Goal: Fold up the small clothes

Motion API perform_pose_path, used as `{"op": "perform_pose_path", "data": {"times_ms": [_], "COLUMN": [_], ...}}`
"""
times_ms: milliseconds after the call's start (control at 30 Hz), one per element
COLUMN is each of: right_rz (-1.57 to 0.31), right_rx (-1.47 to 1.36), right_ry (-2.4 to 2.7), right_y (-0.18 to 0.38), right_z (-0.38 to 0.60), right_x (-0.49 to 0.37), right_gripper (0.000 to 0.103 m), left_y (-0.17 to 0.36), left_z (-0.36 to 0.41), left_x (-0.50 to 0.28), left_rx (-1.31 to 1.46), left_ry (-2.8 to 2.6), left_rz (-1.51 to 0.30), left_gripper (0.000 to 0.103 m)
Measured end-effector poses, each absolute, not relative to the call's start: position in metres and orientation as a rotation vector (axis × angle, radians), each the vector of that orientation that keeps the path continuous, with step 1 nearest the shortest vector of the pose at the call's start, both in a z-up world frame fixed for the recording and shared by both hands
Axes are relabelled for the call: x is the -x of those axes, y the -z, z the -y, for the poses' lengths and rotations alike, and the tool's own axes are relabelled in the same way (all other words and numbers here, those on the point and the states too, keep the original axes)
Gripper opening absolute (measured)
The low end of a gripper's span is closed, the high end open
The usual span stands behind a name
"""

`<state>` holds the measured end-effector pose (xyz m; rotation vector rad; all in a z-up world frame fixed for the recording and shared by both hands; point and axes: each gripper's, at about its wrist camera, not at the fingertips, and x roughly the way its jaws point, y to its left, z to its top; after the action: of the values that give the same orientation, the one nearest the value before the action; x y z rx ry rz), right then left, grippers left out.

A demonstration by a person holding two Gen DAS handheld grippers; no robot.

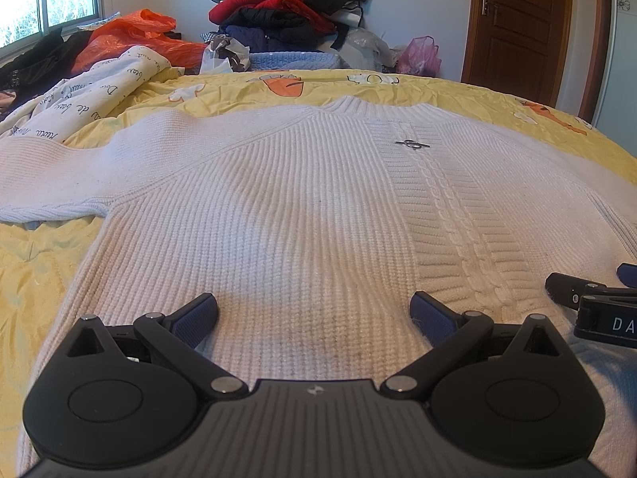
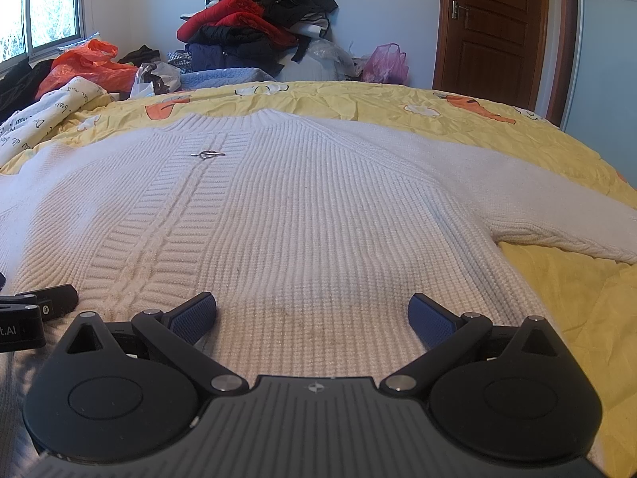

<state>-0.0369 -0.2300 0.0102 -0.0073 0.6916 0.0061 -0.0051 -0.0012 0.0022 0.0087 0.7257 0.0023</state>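
A white knit sweater (image 1: 286, 207) lies flat and face up on a yellow bedspread (image 1: 458, 91), collar at the far side, sleeves spread to both sides. It has a cable rib and a small metal pin (image 1: 412, 144) below the collar. My left gripper (image 1: 314, 310) is open and empty, low over the sweater's near hem on its left half. My right gripper (image 2: 312, 310) is open and empty over the hem on the sweater's (image 2: 318, 207) right half. The right gripper also shows at the edge of the left wrist view (image 1: 589, 302).
A cream printed cloth (image 1: 91, 91) and an orange plastic bag (image 1: 131, 40) lie at the bed's far left. A pile of red and dark clothes (image 1: 286, 4) stands at the far wall, with a pink bag (image 1: 422, 55) and a brown door (image 1: 517, 20) to the right.
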Motion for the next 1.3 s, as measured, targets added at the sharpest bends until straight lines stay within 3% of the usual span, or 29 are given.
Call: {"op": "perform_pose_path", "data": {"times_ms": [667,867,1000,1100,1167,1300], "right_rz": [-0.718,-0.436,-0.47,-0.368,-0.308,-0.251], "right_rx": [-0.009,-0.389,-0.71,-0.969,-1.047,-1.123], "right_ry": [-0.075,-0.139,0.056,0.192,0.294,0.434], "right_y": [-0.027,-0.058,-0.053,-0.034,-0.024,0.001], "right_z": [0.244,0.366,0.485,0.568,0.606,0.651], "right_x": [0.036,0.057,0.047,0.057,0.067,0.078], "right_gripper": [0.102,0.103,0.103,0.096,0.085,0.08], "left_y": [-0.002,-0.002,-0.002,-0.002,-0.002,-0.002], "left_z": [0.001,0.001,0.001,0.001,0.001,0.001], "left_x": [0.005,0.005,0.005,0.006,0.005,0.005], "left_rx": [-0.008,-0.009,-0.009,-0.008,-0.008,-0.009], "left_ry": [-0.002,-0.003,-0.003,-0.002,-0.002,-0.002], "left_rz": [-0.725,-0.725,-0.725,-0.725,-0.725,-0.725], "left_gripper": [0.103,0.103,0.103,0.103,0.103,0.103]}}
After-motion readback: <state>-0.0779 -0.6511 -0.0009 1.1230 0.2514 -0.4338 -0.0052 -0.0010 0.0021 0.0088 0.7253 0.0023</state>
